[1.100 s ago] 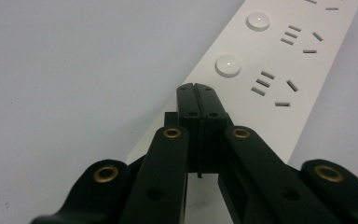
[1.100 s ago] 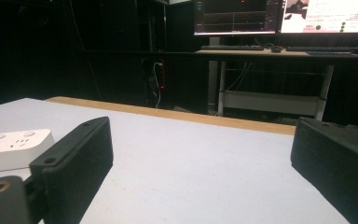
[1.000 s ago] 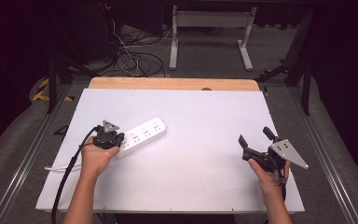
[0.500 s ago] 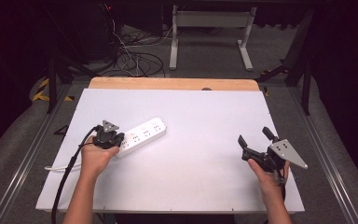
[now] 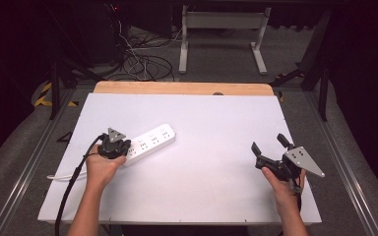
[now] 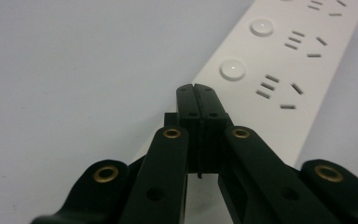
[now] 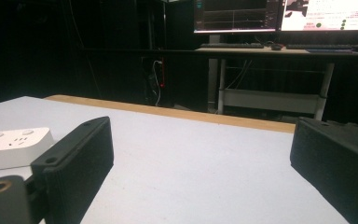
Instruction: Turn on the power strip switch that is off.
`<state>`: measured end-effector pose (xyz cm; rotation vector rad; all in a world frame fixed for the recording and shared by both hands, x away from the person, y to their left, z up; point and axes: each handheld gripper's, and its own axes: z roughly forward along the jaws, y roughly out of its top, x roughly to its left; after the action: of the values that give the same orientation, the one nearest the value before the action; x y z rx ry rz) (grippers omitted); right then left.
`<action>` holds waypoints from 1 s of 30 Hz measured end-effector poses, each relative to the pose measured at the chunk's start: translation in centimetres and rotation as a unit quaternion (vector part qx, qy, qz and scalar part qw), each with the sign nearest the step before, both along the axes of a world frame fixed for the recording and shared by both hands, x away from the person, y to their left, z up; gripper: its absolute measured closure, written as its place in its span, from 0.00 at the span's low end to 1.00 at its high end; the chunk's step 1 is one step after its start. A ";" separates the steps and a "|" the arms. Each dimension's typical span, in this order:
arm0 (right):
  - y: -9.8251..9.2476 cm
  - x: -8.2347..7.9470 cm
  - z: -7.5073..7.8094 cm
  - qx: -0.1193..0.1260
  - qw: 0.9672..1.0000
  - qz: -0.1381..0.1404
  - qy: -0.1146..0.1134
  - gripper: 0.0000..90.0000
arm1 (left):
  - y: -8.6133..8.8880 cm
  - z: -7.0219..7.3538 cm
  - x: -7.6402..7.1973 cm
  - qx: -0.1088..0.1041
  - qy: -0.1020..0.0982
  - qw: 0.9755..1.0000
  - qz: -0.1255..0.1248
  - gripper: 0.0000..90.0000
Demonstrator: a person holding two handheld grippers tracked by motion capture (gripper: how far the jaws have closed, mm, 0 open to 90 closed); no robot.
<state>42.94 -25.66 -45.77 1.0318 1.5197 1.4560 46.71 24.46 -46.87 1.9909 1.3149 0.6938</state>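
Partly hidden: power strip (image 5: 150,141) near end under left gripper (image 5: 114,147) | strip at table's (image 5: 216,196) 9 o'clock, long axis toward 2 o'clock | left jaws closed, nothing between | right gripper (image 5: 270,150) jaws wide apart, empty

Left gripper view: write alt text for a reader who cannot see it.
The left gripper, its two black jaws closed together, rests its tips over the near end of a white power strip lying on a white table. Two round buttons and sets of socket slots run along the strip.
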 end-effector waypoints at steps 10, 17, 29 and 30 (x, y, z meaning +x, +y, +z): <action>0.2 0.1 -0.2 -0.008 1.000 0.002 0.003 0.08 | 1.4 -0.6 -0.8 -0.021 -0.028 0.999 -0.007 1.00; 0.2 0.1 -0.1 -0.008 1.000 0.002 0.003 0.08 | 1.7 -0.6 -1.3 -0.040 -0.052 0.998 -0.009 1.00; 0.3 0.2 -0.1 -0.007 1.000 0.002 0.003 0.08 | 3.0 2.0 -3.4 -0.090 -0.141 0.986 0.000 1.00; 0.3 0.1 -0.1 -0.006 1.000 0.003 0.005 0.08 | 3.1 2.1 -3.6 -0.093 -0.149 0.984 0.003 1.00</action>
<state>43.09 -25.34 -45.91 1.0302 1.5365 1.4466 43.12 27.59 -44.74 1.6611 1.1603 0.8057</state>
